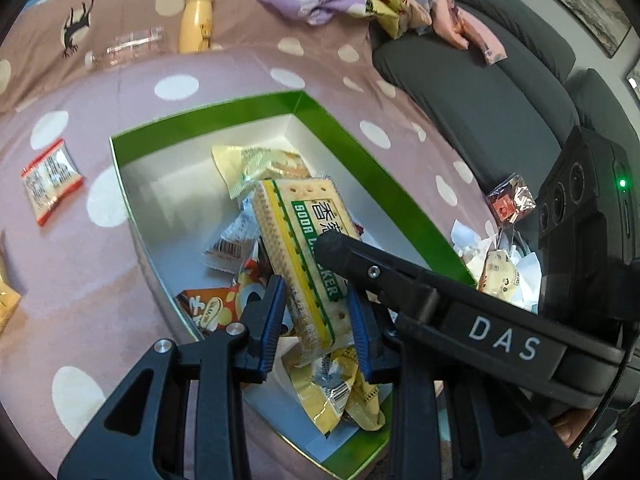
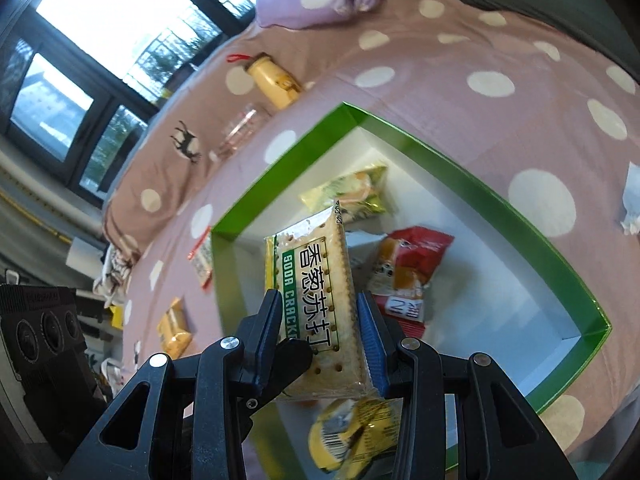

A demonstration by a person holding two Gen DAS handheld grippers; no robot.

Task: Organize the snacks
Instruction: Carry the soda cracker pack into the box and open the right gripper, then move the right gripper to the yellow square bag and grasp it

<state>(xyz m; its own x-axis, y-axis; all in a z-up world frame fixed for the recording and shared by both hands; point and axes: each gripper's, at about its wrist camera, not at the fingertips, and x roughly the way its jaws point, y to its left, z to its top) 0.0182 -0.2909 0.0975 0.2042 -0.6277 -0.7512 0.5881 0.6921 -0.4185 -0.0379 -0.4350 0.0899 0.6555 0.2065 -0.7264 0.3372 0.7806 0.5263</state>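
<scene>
— Blue pads (image 1: 276, 320) of the left gripper (image 1: 318, 308) are the closest thing to the lens. What is between them?

— One cracker pack (image 1: 296, 232). The jaws are closed about as narrow as they go and press the pack on both sides. The right gripper (image 2: 320, 320) clamps the same pack, its jaws a little wider, so two tools hold one thing.

— Where is the pack exactly?

— It is in the air over the green box (image 1: 360, 140), tilted, above the snacks that already lie inside. As far as I can see, it does not touch the bottom.

— So how much of the work is done?

— I judge that it is somewhere in the middle. Several packets are already in the box. Outside, on the dotted cover (image 1: 240, 72), some are left: a red and white packet (image 1: 50, 182), a yellow packet (image 2: 174, 328), and a few more by the right side of the box, for example a red-brown one (image 1: 512, 200).

— And the yellow bottle (image 1: 196, 24)?

— It lies far behind the box. Whether it counts as a snack, I cannot tell.
</scene>
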